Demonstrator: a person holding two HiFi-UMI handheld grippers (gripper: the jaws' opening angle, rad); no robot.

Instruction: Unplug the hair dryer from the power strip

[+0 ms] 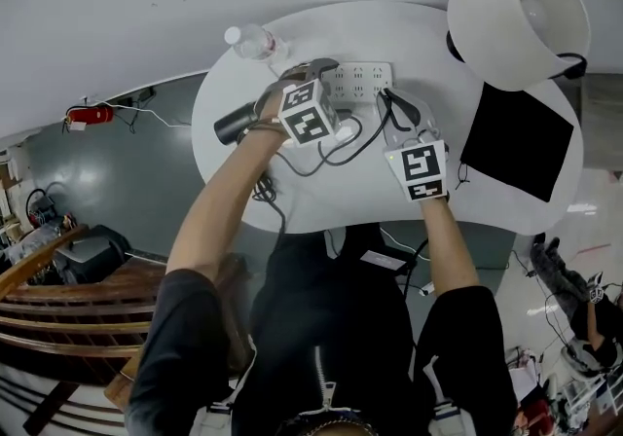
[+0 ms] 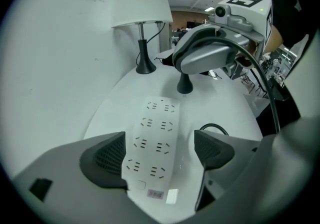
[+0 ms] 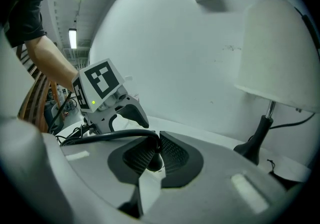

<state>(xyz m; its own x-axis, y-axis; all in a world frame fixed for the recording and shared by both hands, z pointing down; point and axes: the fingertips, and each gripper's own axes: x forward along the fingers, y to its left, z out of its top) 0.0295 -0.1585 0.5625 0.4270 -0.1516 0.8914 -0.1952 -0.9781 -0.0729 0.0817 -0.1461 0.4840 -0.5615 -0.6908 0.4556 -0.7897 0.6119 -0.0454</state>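
On the table (image 1: 226, 176), the strip (image 2: 152, 145) lay with every visible socket empty. Right tongs (image 3: 152, 150) were clamped on the black plug (image 2: 185, 84), held clear of the strip just past its lamp-side end, with the cord (image 3: 115, 135) running off from the pads. Left tongs (image 2: 159, 153) stood open over the strip, nothing pinched. The dryer (image 1: 232, 123) lay near the table's left edge under the left forearm, close to a bottle (image 1: 251, 41). A lamp (image 1: 516, 20) stood at far right.
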